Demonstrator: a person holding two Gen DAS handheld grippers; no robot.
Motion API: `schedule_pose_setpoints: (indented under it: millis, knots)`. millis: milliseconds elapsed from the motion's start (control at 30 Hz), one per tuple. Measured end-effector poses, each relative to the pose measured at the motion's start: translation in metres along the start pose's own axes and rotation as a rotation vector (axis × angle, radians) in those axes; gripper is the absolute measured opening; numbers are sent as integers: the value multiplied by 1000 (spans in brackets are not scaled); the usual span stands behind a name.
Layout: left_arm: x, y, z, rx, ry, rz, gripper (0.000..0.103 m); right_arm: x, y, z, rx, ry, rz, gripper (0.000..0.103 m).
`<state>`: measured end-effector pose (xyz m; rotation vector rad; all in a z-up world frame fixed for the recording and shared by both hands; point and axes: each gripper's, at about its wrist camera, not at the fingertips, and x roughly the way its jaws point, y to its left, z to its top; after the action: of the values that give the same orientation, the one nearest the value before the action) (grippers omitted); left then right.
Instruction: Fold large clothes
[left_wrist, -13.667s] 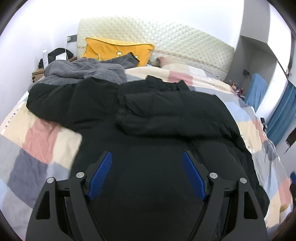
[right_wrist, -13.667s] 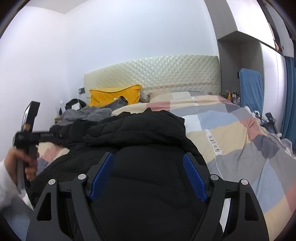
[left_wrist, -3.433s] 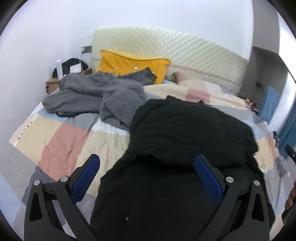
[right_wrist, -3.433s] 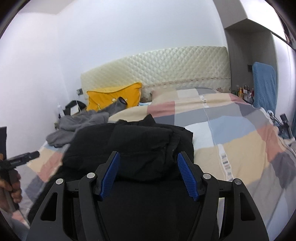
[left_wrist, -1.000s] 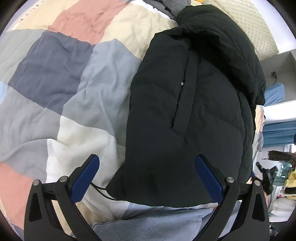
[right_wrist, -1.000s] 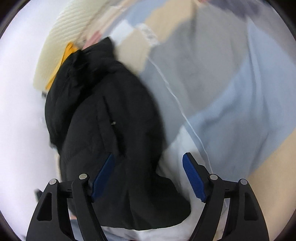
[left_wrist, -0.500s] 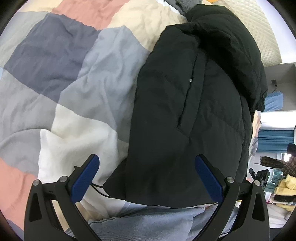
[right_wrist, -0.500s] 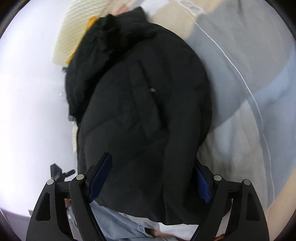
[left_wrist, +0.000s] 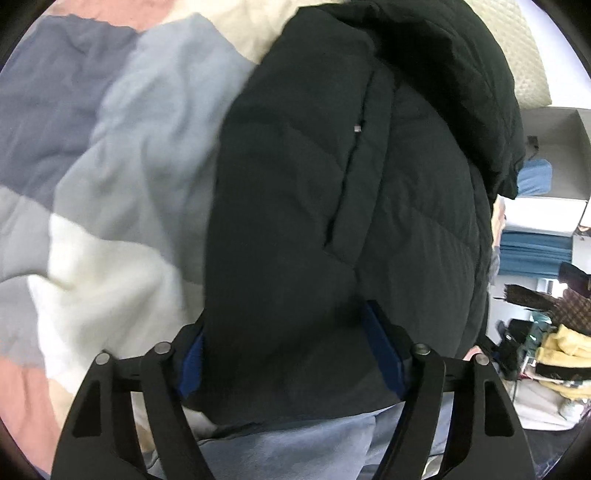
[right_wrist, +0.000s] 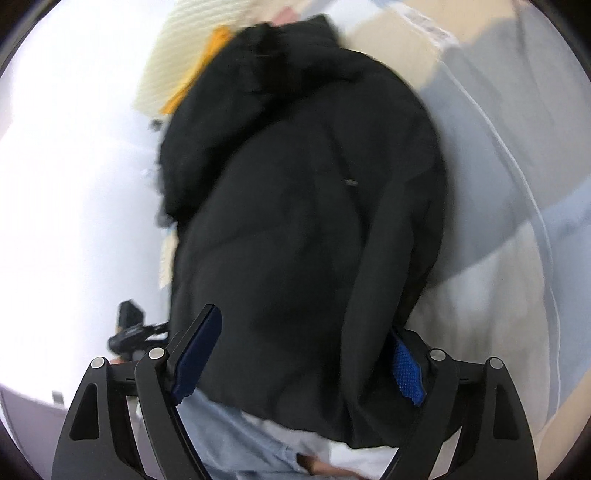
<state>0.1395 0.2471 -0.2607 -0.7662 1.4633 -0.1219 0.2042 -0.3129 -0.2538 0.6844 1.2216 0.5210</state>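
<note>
A black puffer jacket (left_wrist: 332, 184) lies folded into a long narrow shape on the patchwork duvet (left_wrist: 110, 177), collar far, hem near me. My left gripper (left_wrist: 288, 360) straddles the near hem; its jaws are closing and both blue pads (left_wrist: 384, 354) sink into the bulky fabric. In the right wrist view the same jacket (right_wrist: 295, 221) fills the middle. My right gripper (right_wrist: 301, 362) also straddles the hem, further to the right edge; its jaws are opening, with the jacket between them. Its left pad (right_wrist: 195, 354) lies bare and the right one is half hidden by cloth.
A person's light blue trousers (left_wrist: 295, 443) show just below the hem. The cream quilted headboard (left_wrist: 532, 66) and a yellow pillow (right_wrist: 207, 62) are beyond the collar. Blue curtains (left_wrist: 535, 251) and piled clothes (left_wrist: 565, 343) stand off the bed's right side.
The left gripper sank onto the jacket's near hem and its jaws narrowed around it. The right gripper slid from the bare duvet over the jacket, so the hem now lies between its fingers.
</note>
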Motion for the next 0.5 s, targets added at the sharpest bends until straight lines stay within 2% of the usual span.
schedule_pose_setpoints:
  millis: [67,133,333,400,500]
  knots:
    - [4,0,3,-6,-1,-11,75,2,-11,0,36,-11,-67,88]
    - [7,0,6,-11,4,-14,75,7,-15,1,51,-5,-87,92]
    - [26,0,10,-21,40,-42,76,26,-10,-1,6,42,-203,101]
    - [29,-1,9,-20,55,-73,76,28,-8,-2,2,51,-209,101]
    - [29,-11,4,30,74,-126,76,27,-6,-2,20,53,-131,102]
